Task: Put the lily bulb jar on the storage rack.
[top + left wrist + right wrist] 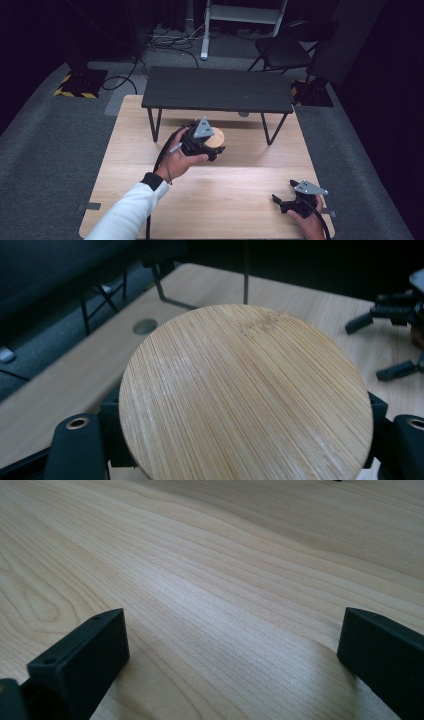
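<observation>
Between the left claw's [240, 440] jaws: bamboo disc [245, 395].

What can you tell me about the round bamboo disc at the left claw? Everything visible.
The bamboo disc is a flat round piece with fine straight grain, pale tan, and a faint stamped mark near its far edge. It sits between the two jaws of the left claw, which flank its rim on both sides. In the high view it sits partly hidden under the claw, just in front of the small black table, over the light wooden tabletop. Whether it is lifted or resting there cannot be told.
</observation>
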### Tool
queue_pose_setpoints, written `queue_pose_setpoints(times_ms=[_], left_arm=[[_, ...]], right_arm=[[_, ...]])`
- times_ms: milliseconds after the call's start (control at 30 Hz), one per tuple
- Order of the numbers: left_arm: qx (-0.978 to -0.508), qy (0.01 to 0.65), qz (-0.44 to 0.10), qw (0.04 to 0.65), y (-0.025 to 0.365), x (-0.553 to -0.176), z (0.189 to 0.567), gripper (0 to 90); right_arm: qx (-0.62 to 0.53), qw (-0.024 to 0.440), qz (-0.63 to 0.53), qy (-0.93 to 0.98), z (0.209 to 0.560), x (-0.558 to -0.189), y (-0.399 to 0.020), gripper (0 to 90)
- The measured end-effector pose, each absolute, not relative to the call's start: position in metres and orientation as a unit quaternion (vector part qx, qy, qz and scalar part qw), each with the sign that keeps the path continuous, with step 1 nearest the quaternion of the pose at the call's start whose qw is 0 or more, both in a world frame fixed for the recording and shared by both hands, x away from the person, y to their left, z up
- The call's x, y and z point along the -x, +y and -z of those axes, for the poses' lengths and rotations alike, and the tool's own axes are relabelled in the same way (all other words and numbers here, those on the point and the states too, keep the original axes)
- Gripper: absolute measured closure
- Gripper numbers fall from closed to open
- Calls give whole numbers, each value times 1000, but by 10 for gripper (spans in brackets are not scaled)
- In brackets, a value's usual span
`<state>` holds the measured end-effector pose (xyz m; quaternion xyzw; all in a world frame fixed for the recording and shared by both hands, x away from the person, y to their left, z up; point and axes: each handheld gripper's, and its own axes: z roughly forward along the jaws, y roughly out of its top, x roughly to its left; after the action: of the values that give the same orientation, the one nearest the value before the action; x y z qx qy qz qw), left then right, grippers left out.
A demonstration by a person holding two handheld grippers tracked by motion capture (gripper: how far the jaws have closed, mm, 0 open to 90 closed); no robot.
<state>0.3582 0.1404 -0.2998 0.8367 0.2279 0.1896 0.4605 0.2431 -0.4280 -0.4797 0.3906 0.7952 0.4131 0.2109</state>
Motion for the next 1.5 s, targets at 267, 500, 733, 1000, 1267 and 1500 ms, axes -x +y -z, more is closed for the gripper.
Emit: queue_pose_setpoints(times_ms=[267, 500, 733, 1000, 1267, 1500], left_arm=[[-829, 240, -196, 466, 142, -387, 257, 256], [-827, 249, -196, 465, 142, -409, 235, 256], [-823, 250, -212, 463, 135, -428, 219, 256], [-810, 281, -223, 464, 130, -456, 219, 256], [-808, 300, -221, 457, 126, -476, 228, 255], [-802, 311, -213, 463, 128, -485, 238, 255]], right_arm=[[-390, 211, -413, 795, 480, -243, -428, 0], [-391, 210, -413, 795, 480, -243, -428, 0], [-390, 210, -413, 796, 480, -244, -428, 0], [-389, 209, -414, 796, 480, -244, -429, 0], [-389, 209, -413, 796, 480, -244, -429, 0], [-388, 209, -414, 797, 480, -244, -429, 0]])
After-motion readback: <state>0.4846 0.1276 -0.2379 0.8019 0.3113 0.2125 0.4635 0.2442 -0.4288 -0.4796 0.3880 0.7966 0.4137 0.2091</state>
